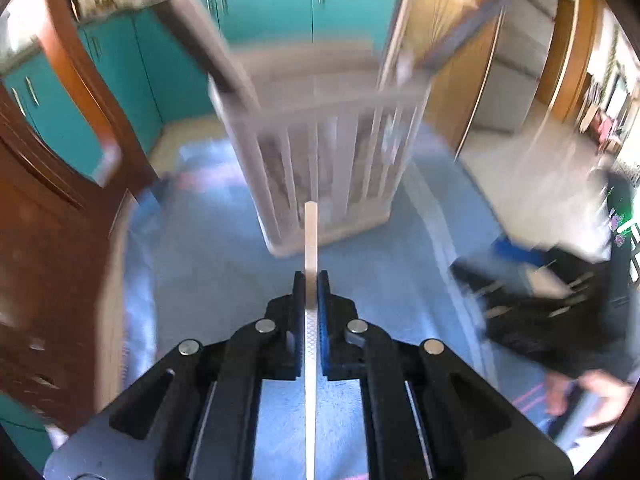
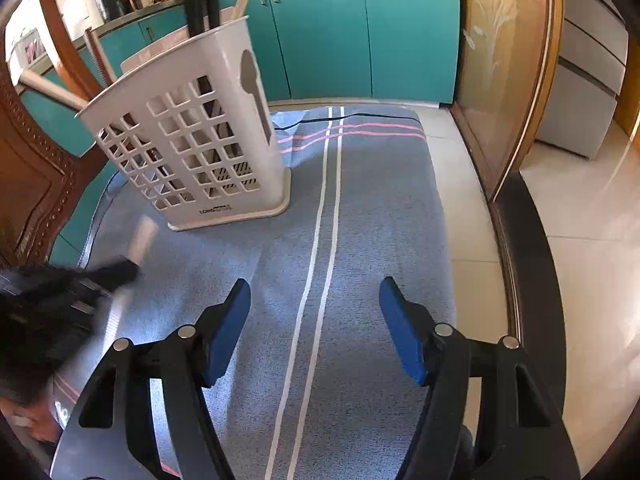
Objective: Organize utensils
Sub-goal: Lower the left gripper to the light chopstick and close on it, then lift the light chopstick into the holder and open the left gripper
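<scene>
While clamped in the left gripper (image 1: 311,280): flat pale utensil (image 1: 311,232), just short of the white holder (image 1: 320,152) on the blue cloth (image 1: 208,256). Right gripper (image 2: 316,292): jaws spread, nothing held. Advice: raise above rim, lower upright among the handles.

Left wrist view: utensil holder (image 1: 320,152) ahead of left hand-held gripper (image 1: 311,280) smeared, contents unreadable. Clamped pale utensil (image 1: 311,236): type unclear, rear end cut off at frame bottom.
</scene>
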{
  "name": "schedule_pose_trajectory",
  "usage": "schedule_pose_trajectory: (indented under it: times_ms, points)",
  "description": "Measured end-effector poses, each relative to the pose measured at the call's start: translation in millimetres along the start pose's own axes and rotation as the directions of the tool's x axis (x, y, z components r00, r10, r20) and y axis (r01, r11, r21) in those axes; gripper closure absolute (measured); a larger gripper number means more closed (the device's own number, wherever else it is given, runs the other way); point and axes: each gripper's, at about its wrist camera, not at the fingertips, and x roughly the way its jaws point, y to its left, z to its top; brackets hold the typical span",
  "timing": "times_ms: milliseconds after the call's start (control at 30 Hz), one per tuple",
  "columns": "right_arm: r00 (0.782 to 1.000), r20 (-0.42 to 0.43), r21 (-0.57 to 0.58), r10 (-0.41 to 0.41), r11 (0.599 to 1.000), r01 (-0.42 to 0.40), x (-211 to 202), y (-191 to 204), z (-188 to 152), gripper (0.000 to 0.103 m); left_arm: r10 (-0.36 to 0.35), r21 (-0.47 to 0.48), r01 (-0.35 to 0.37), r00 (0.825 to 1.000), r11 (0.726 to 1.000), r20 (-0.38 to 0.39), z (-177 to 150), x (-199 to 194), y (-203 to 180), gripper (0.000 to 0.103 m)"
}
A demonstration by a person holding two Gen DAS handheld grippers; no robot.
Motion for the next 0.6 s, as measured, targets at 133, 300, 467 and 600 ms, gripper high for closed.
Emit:
schedule_pose_trajectory:
  times_ms: [133,300,467,600]
  points:
    - [1.000,-0.003,-0.005,-0.001,1.000,0.001,2.2,2.9,-1.7,0.037,-0.009,-0.029,0.015,0.982,0.999,0.188,25.1,-86.7,13.7,0.096]
    - [1.000,-0.014,0.003,0.001,1.000,-0.001,5.3,5.7,-2.5,0.037,0.002,-0.058,0.023,0.917,0.998,0.398,72.9,-166.5,23.0,0.096]
    - [1.000,-0.017,-0.006,0.002,1.000,-0.002,8.3,11.3,-2.5,0.037,0.032,-0.088,0.015,0.864,0.996,0.503,128.8,-195.5,29.3,0.096]
    - [1.000,-0.021,-0.009,0.004,1.000,-0.005,9.5,12.9,-2.4,0.037,0.056,-0.097,-0.007,0.856,0.995,0.514,156.2,-176.0,29.5,0.096]
